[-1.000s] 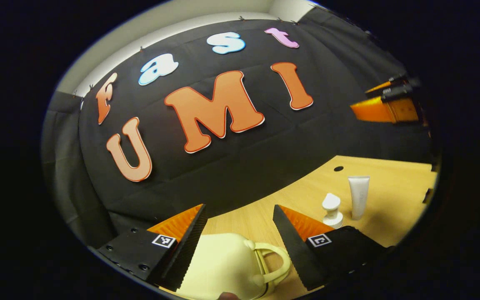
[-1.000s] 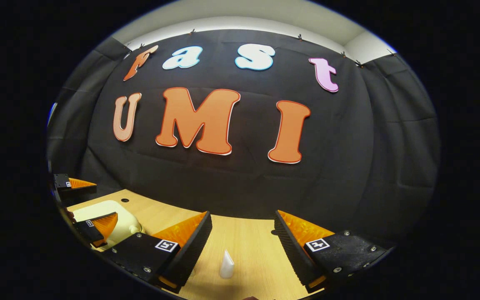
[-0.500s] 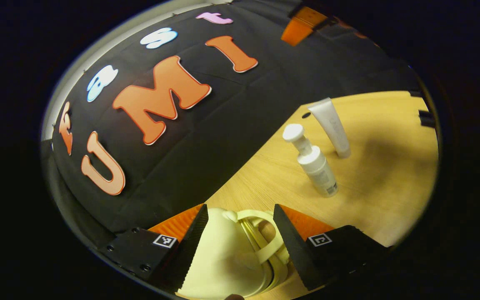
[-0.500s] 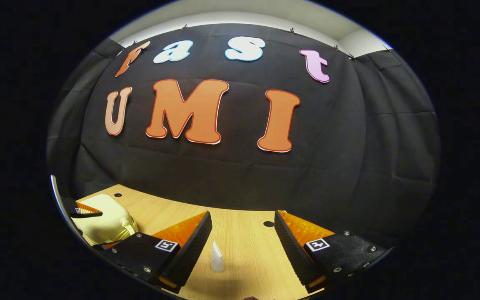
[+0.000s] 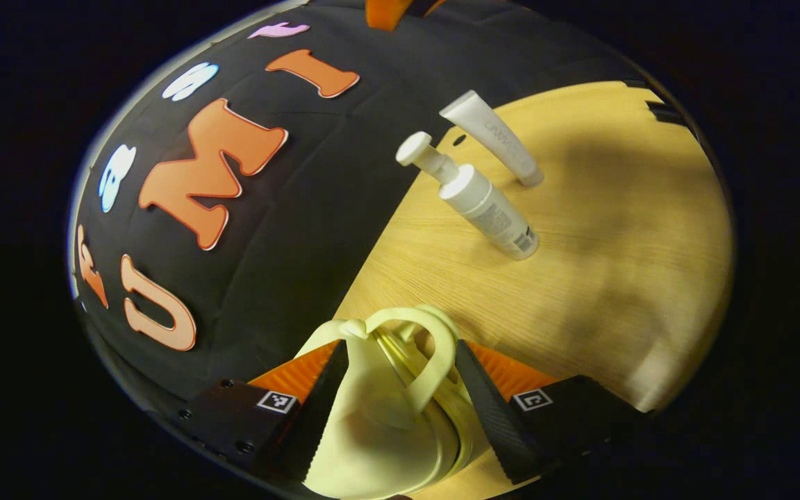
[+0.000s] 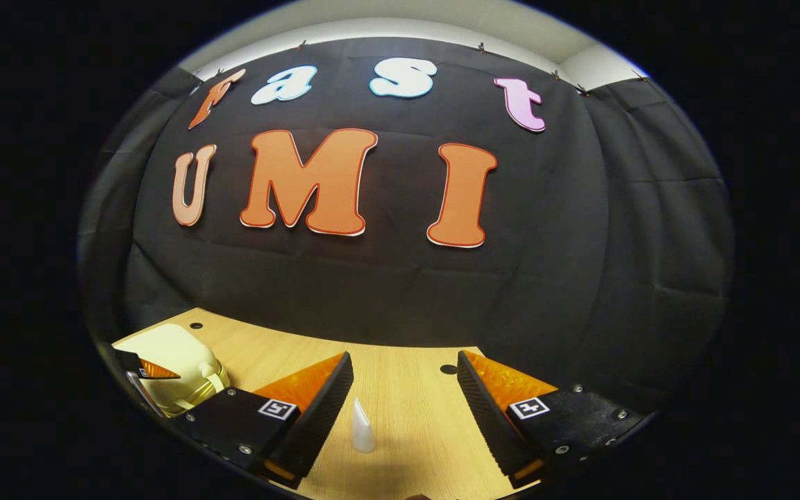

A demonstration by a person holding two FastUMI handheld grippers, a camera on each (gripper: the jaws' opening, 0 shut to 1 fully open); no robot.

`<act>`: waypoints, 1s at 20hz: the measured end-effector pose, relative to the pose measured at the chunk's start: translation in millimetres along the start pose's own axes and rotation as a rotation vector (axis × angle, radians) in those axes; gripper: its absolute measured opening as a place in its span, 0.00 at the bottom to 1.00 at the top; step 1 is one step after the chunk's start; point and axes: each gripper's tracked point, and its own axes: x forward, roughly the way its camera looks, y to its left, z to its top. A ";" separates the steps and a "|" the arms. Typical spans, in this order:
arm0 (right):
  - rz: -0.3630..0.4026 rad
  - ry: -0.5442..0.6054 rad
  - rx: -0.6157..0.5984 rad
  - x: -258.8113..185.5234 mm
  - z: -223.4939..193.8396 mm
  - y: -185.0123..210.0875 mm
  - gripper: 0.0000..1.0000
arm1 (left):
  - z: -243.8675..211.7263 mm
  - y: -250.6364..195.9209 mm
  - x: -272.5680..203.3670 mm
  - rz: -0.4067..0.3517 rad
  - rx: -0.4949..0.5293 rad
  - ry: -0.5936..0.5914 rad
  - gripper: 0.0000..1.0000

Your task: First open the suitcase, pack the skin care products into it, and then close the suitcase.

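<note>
My left tongs (image 5: 400, 389) stand wide with the pale yellow suitcase (image 5: 379, 423) between them, near its handle (image 5: 428, 354). Both fingers lie close along its sides, but I cannot tell whether they press on it. The two shells look nearly together, with a seam line beside the handle; whether it is latched or a little ajar I cannot make out. In the right gripper view the suitcase (image 6: 171, 364) sits at the far left of the wooden surface (image 6: 407, 389), with my left tongs (image 6: 143, 368) at its near side.

My right tongs (image 6: 403, 410) are wide and hold nothing. A white tube (image 6: 362, 427) stands upright on the surface just ahead, between the fingers' lines but apart from them.

The pump bottle (image 5: 483, 201) and the tube (image 5: 497, 139) stand on the surface to the right of the suitcase, close together, so they lie outside it and packing is still owed.

To work the shell well, I judge I should set one finger on the lid's edge beside the handle, not on the handle loop, which would swing and slip. The case is light and rounded, so it may slide or tip; steady pressure helps. The bottle is the nearest thing to bump; keep the lid's swing away from it.
</note>
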 end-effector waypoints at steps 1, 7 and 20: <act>0.000 0.002 0.001 -0.6 -0.4 0.8 0.95 | -2.3 -3.3 2.6 -0.002 0.029 0.009 0.93; 0.006 -0.009 -0.005 -4.2 4.2 4.1 0.95 | -15.1 -11.4 15.6 0.021 0.164 0.074 0.48; 0.064 -0.026 -0.058 -3.4 16.6 45.4 0.95 | -6.0 107.7 -42.0 0.176 -0.244 -0.025 0.12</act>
